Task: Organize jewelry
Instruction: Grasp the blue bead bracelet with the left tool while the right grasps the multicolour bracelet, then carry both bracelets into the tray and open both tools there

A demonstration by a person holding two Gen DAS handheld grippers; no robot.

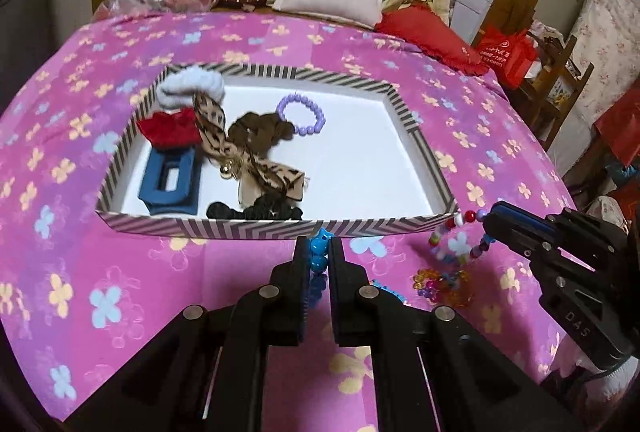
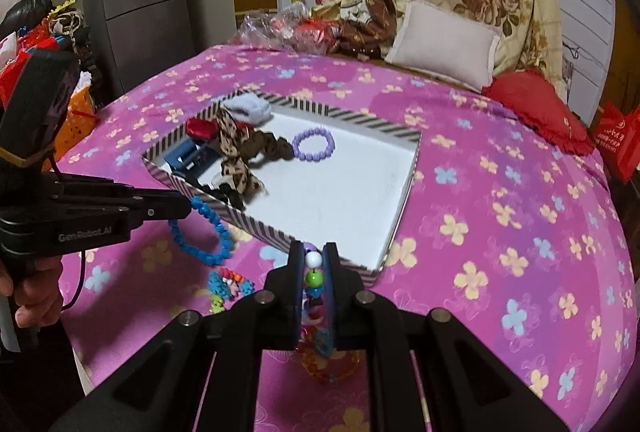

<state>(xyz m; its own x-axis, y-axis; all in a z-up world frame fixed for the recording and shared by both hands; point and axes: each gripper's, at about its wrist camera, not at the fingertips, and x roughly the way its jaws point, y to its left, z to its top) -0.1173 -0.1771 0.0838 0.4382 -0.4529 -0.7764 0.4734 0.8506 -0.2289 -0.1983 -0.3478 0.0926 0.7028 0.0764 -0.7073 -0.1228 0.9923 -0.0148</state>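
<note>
**A:** Nearest the lens, the left gripper (image 1: 319, 248) has its jaws clamped on a blue bead bracelet (image 1: 318, 258), the strand pinched between the pads at the tips, the rest hanging below them.

**B:** And on the other side?

**A:** The right gripper (image 2: 314, 264) is closed on a multicolored bead bracelet (image 2: 313, 277), white and green beads lined up between its fingers.

**B:** Where are both held?

**A:** Just short of the near wall of the striped tray (image 1: 256, 226), over the pink floral cloth (image 1: 100, 272). A translucent colored bracelet (image 1: 442, 284) lies on the cloth between the grippers.

**B:** In the tray?

**A:** A purple bead bracelet (image 1: 302, 113), scrunchies, a leopard bow (image 1: 240, 152) and a blue hair claw (image 1: 170, 180).
</note>
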